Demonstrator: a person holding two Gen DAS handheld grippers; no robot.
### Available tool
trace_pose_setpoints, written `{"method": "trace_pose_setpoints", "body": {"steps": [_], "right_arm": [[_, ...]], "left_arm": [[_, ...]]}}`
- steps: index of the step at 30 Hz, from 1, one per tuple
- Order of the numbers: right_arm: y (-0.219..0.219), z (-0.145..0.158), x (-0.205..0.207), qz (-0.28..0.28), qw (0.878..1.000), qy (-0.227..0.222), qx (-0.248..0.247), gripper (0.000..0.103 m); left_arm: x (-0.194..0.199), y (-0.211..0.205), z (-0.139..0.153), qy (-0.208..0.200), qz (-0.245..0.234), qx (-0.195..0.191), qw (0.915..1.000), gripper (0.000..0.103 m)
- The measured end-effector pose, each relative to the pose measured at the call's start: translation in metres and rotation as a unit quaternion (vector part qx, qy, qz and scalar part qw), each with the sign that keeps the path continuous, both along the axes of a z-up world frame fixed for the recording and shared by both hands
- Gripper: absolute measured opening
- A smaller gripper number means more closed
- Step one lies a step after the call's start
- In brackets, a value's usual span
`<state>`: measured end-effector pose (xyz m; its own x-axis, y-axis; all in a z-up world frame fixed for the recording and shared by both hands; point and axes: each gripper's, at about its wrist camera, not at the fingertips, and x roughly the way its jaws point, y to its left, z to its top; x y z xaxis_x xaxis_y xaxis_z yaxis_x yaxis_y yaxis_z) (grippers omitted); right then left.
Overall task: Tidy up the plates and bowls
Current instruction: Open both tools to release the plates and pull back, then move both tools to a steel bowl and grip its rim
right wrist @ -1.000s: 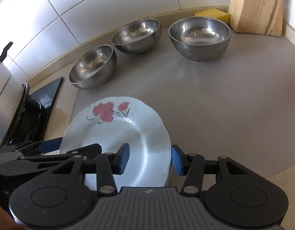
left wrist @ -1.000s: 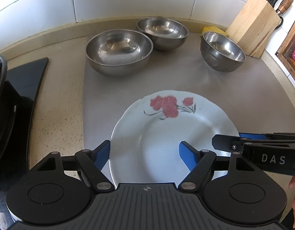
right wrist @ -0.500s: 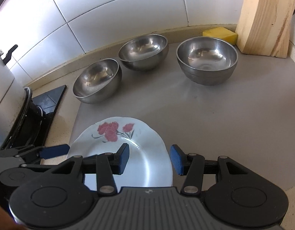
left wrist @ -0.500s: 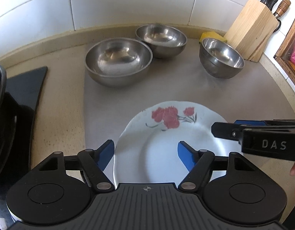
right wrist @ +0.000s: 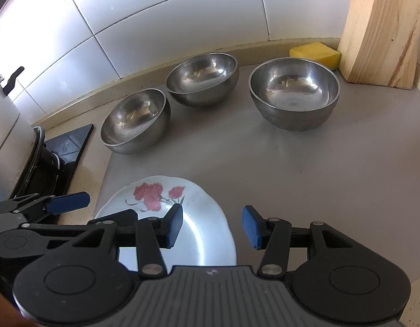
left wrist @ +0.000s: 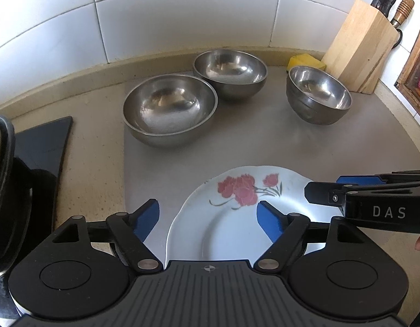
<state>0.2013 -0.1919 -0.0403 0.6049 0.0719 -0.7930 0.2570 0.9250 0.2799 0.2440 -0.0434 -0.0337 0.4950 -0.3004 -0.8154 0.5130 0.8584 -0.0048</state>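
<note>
A white plate with red flowers (left wrist: 231,218) lies on the grey mat (left wrist: 237,150); it also shows in the right wrist view (right wrist: 193,218). Three steel bowls stand at the back: a large one on the left (left wrist: 169,109), one in the middle (left wrist: 230,73) and one on the right (left wrist: 317,95). My left gripper (left wrist: 208,215) is open and empty above the plate's near left edge. My right gripper (right wrist: 212,226) is open and empty above the plate's right edge. The right gripper also shows at the right of the left wrist view (left wrist: 373,196).
A wooden knife block (left wrist: 359,49) and a yellow sponge (left wrist: 305,61) sit at the back right. A black stove (left wrist: 32,163) with a pot (right wrist: 5,125) is on the left. The tiled wall runs behind the bowls.
Both grippers have pulled back and risen from the plate. The plate now sits lower and smaller in both views. Both stay open.
</note>
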Motion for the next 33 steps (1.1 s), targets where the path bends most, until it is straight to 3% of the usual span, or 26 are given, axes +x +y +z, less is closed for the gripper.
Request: {"method": "trace_pose_setpoints", "body": {"steps": [19,33], "right_arm": [[-0.043,0.005,0.009,0.066,0.998,-0.014,0.016,0.027],[-0.065,0.031,0.059,0.098,0.994,-0.049,0.024,0.032]], "left_arm": [[-0.004,-0.027,0.015,-0.043,0.077,0.045,0.9951,0.080],[0.029,-0.032,0.028,-0.079,0.113,0.098,0.9856,0.085]]}}
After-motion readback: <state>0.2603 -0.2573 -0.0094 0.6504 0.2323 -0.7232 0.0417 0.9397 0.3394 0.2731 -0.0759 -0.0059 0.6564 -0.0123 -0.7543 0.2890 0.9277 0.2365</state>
